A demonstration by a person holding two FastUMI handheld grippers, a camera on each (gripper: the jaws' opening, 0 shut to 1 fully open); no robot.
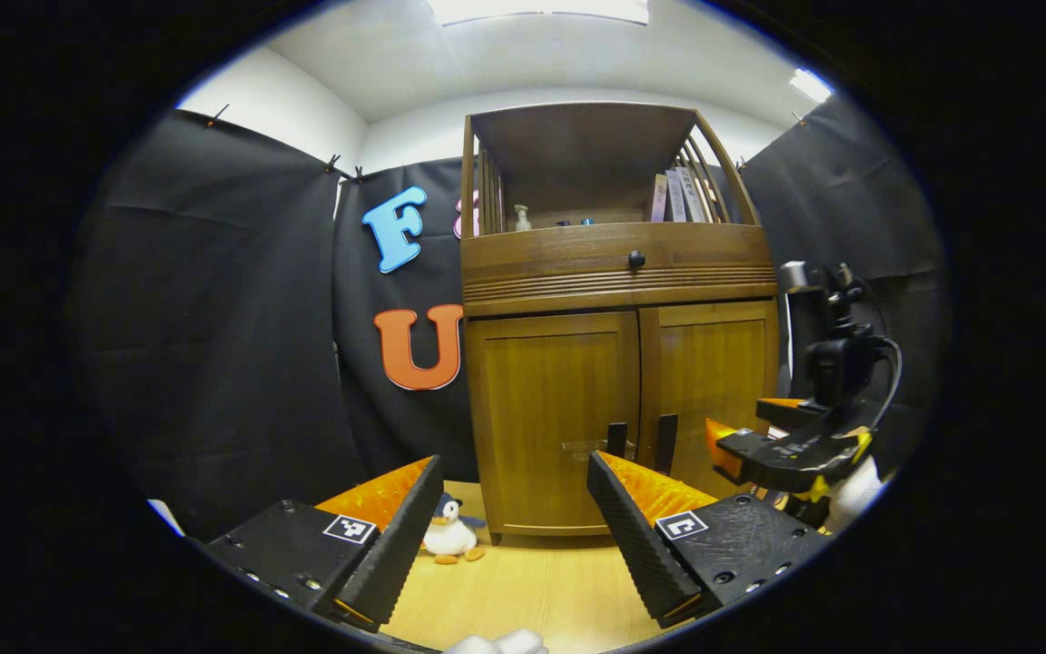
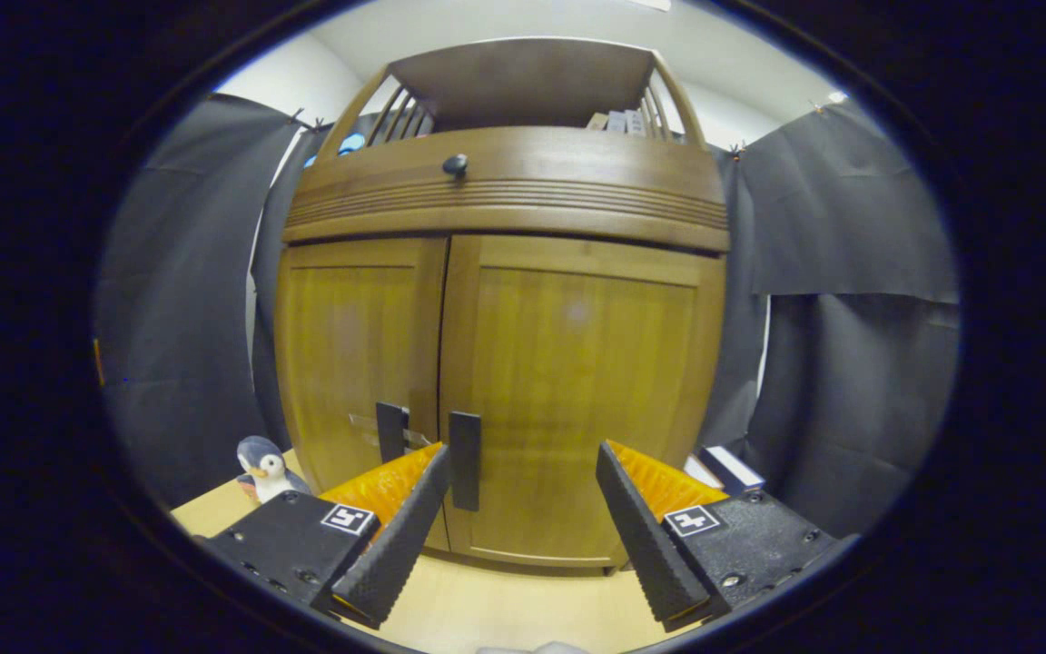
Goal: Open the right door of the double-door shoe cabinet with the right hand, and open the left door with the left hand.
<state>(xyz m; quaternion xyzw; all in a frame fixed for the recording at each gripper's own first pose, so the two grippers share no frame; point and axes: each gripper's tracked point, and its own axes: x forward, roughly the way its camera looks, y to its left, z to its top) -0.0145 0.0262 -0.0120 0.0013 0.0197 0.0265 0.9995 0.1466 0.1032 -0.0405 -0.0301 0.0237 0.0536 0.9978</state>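
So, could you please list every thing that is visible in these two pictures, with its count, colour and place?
shoe cabinet: one, brown wood, against the booth wall.
right door: one, brown, closed.
left door: one, brown, closed.
door handles: two, black, upright, at the doors' meeting edges.
drawer knob: one, black, above the doors.
books: several, pale, open top shelf, right side.
pump bottle: one, whitish, top shelf, left side.
toy penguin: one, grey and white, on the table left of the cabinet.
table: one, light wood, under the cabinet.
left gripper: one, black and orange, open, before the doors.
right gripper: one, black and orange, open, near the right door's handle.
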